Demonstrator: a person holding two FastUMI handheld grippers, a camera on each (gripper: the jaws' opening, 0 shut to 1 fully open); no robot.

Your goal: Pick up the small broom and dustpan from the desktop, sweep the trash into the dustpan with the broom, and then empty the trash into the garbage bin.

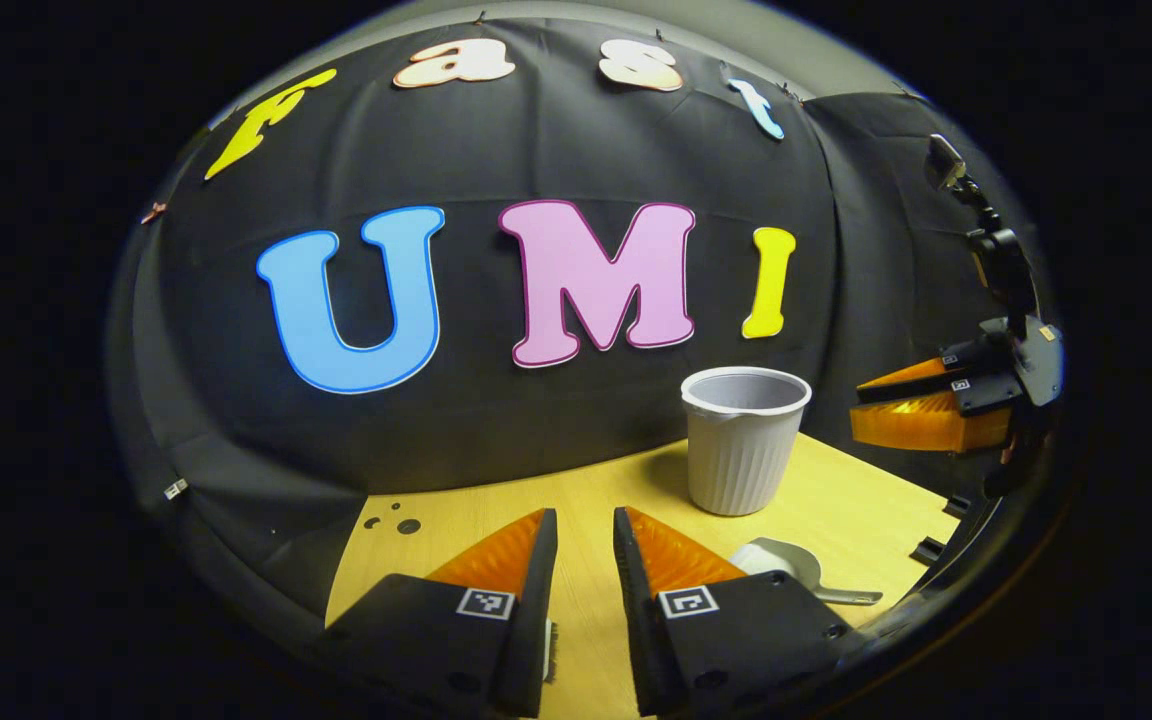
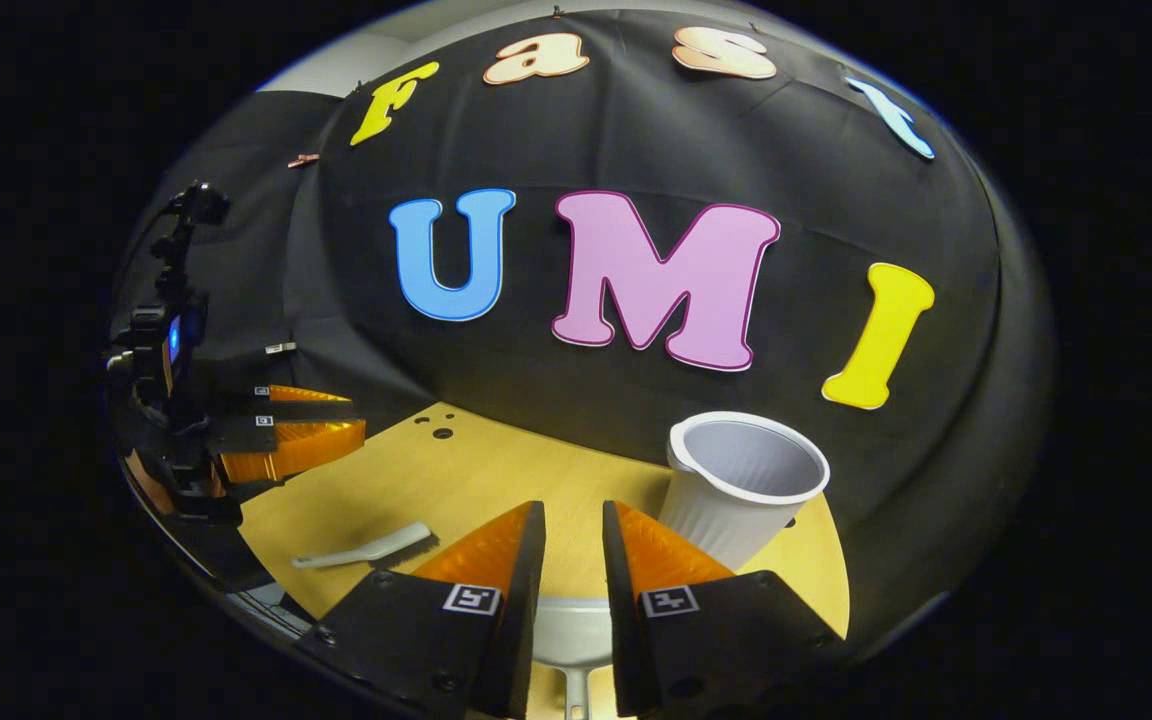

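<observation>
Left gripper (image 1: 584,540) hovers above the desktop (image 1: 836,510), jaws a narrow gap apart, nothing between them; a bit of bristle edge shows just under its left finger, likely the small broom. Right gripper (image 2: 573,535) likewise slightly parted and empty, held over the dustpan (image 2: 571,630), whose pale pan and handle show in the gap between its fingers. In the right gripper view the small broom (image 2: 366,548) lies flat on the wood, left of the fingers, handle pointing away from the garbage bin (image 2: 741,480). In the left gripper view the dustpan (image 1: 786,565) lies right of the fingers, near the ribbed white bin (image 1: 744,440), which stands upright and open. No trash clearly visible. Both tools look like light, stiff plastic, probably a bit slick; best taken mid-handle, jaws across the narrow width, so they don't swivel. Bin looks light too and could tip if bumped.
</observation>
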